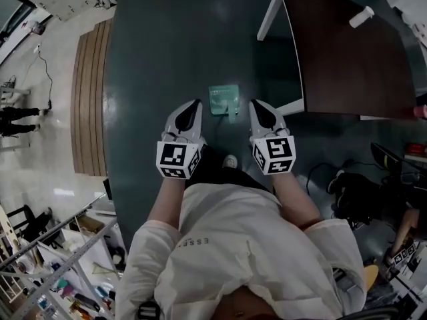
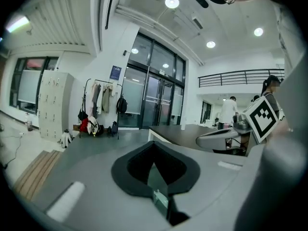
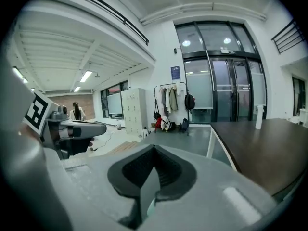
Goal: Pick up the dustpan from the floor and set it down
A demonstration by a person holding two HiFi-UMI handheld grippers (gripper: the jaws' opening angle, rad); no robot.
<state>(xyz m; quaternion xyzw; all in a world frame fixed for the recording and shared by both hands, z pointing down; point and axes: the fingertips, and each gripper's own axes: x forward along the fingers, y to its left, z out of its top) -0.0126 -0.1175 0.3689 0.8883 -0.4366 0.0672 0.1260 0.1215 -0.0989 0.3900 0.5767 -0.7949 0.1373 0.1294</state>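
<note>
A pale green dustpan (image 1: 223,99) lies on the dark floor ahead of me, its short handle (image 1: 232,116) pointing back toward my feet. My left gripper (image 1: 195,104) hovers just left of it and my right gripper (image 1: 255,104) just right of it; neither touches it. Both are raised off the floor and point nearly level. In the left gripper view the jaws (image 2: 154,146) meet with nothing between them, and a sliver of green (image 2: 160,199) shows below through the gap. The right gripper view shows its jaws (image 3: 154,148) shut and empty too.
A dark wooden table (image 1: 347,52) on white legs (image 1: 269,15) stands at the right, with a white cylinder (image 1: 361,17) on it. A wooden step (image 1: 90,99) runs along the left. Bags and cables (image 1: 360,192) lie at the right. A person (image 1: 17,120) stands far left.
</note>
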